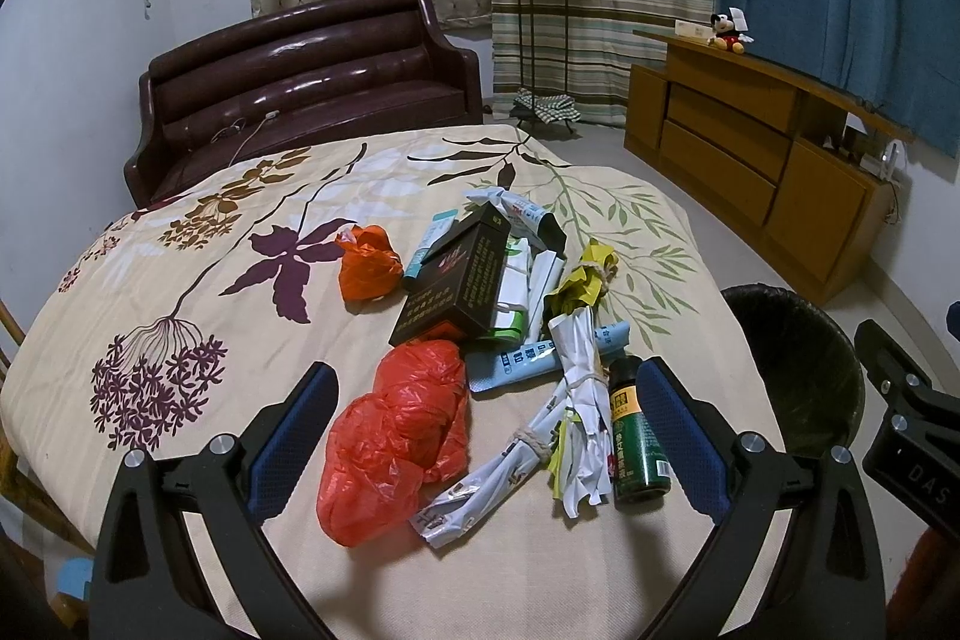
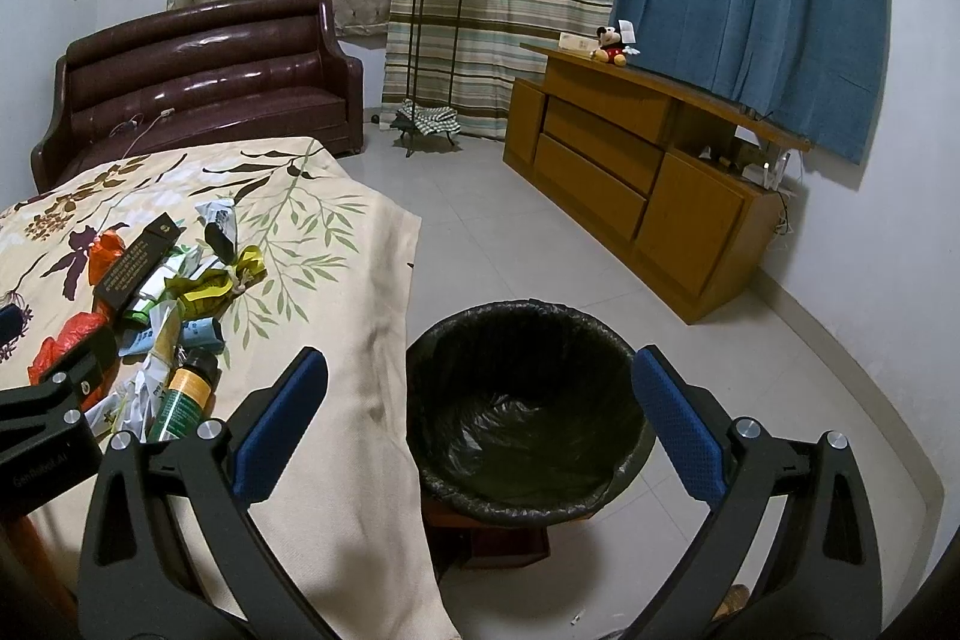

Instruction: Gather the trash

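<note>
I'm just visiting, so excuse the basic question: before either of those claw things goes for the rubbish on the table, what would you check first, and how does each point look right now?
1. Left gripper open: ok, jaws spread wide, nothing held.
2. Right gripper open: ok, also holding nothing.
3. Bin ready: ok, lined with a black bag, looks empty.
4. Bin within reach: ok, it stands right beside the table edge.
5. Nearest item free to grab: ok, red bag lies between the left jaws, uncovered.
6. Green bottle sealed: cannot tell.
</note>
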Demonstrator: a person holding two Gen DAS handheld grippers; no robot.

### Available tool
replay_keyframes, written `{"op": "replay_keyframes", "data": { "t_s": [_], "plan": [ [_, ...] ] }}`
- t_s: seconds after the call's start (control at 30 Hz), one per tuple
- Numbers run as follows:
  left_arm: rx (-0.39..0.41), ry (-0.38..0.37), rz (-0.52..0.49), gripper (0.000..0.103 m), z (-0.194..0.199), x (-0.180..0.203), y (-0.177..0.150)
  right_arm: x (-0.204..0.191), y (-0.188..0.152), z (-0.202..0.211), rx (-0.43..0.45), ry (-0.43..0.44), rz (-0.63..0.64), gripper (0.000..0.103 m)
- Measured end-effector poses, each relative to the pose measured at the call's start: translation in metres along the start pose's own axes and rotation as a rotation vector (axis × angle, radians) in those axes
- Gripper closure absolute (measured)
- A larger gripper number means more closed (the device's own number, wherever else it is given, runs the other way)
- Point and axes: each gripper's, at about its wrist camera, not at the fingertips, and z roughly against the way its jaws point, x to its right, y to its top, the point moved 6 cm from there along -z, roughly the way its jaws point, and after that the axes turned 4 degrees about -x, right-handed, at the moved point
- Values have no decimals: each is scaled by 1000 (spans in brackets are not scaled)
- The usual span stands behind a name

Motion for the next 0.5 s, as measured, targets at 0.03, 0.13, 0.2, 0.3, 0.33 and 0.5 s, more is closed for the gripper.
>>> {"op": "replay_keyframes", "data": {
  "t_s": [0.03, 0.13, 0.2, 0.3, 0.33, 0.5],
  "plan": [
    [0, 0, 0, 6, 0, 0, 0, 0, 0, 0, 1, 0, 0, 4],
    [0, 0, 0, 6, 0, 0, 0, 0, 0, 0, 0, -1, 0, 4],
    [-1, 0, 0, 6, 0, 0, 0, 0, 0, -1, 0, -1, 0, 4],
    [-1, 1, 0, 6, 0, 0, 0, 0, 0, -1, -1, 0, 1, 4],
    [-2, 1, -1, 6, 0, 1, 0, 0, 0, -1, -1, -1, 1, 4],
    [-2, 1, -1, 6, -1, 1, 0, 0, 0, -1, -3, 1, 1, 4]
  ]
}}
